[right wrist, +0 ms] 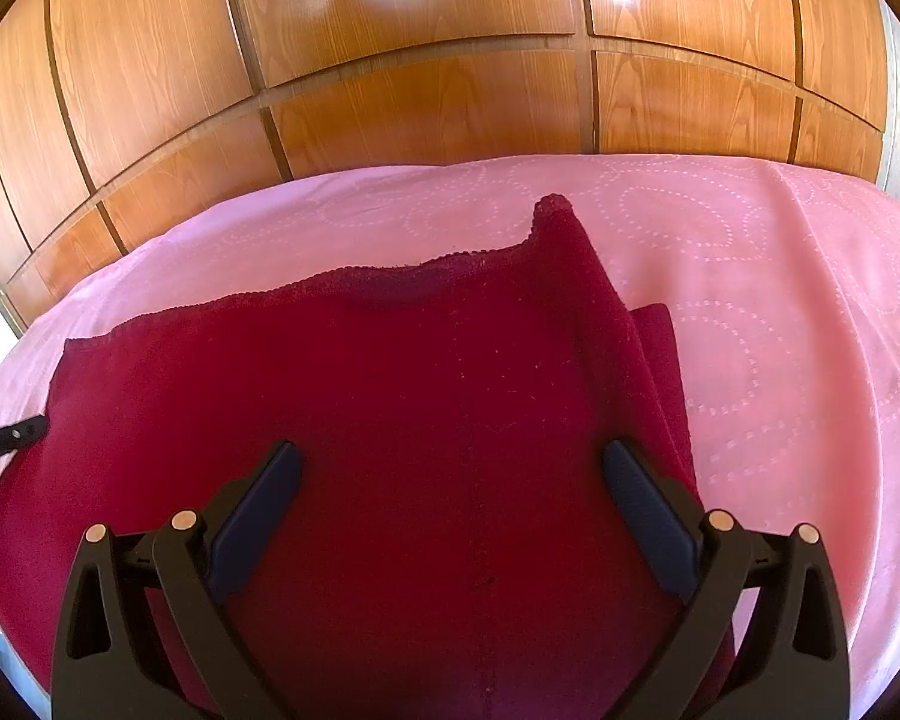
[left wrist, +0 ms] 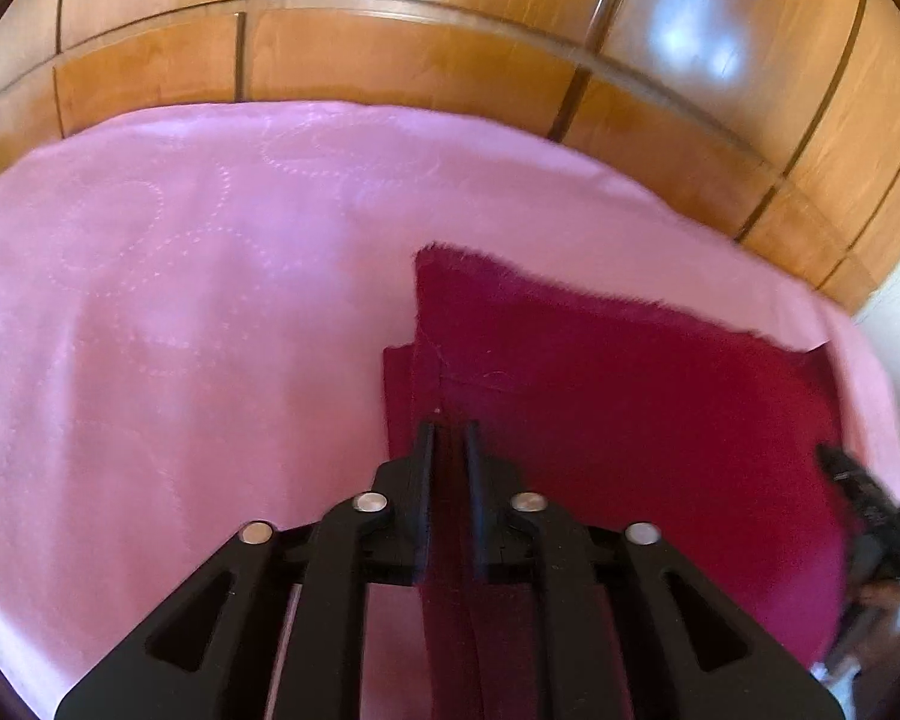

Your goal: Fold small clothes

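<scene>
A dark red knitted garment (left wrist: 630, 396) lies spread on a pink bedspread (left wrist: 180, 312). My left gripper (left wrist: 450, 429) sits at the garment's left edge, jaws a narrow slit apart. Red fabric shows in the slit, and the pads do not seem to press on it. In the right wrist view the garment (right wrist: 420, 396) fills the middle, its scalloped far edge peaking in a raised corner (right wrist: 555, 210). My right gripper (right wrist: 450, 453) hovers over the garment, wide open and holding nothing. The right gripper also shows at the left wrist view's right edge (left wrist: 858, 498).
Glossy wooden panelling (right wrist: 420, 90) rises right behind the bed's far edge. Pink bedspread (right wrist: 780, 330) stretches right of the garment, with more to its left in the left wrist view. A second red layer (right wrist: 654, 330) pokes out under the garment's right side.
</scene>
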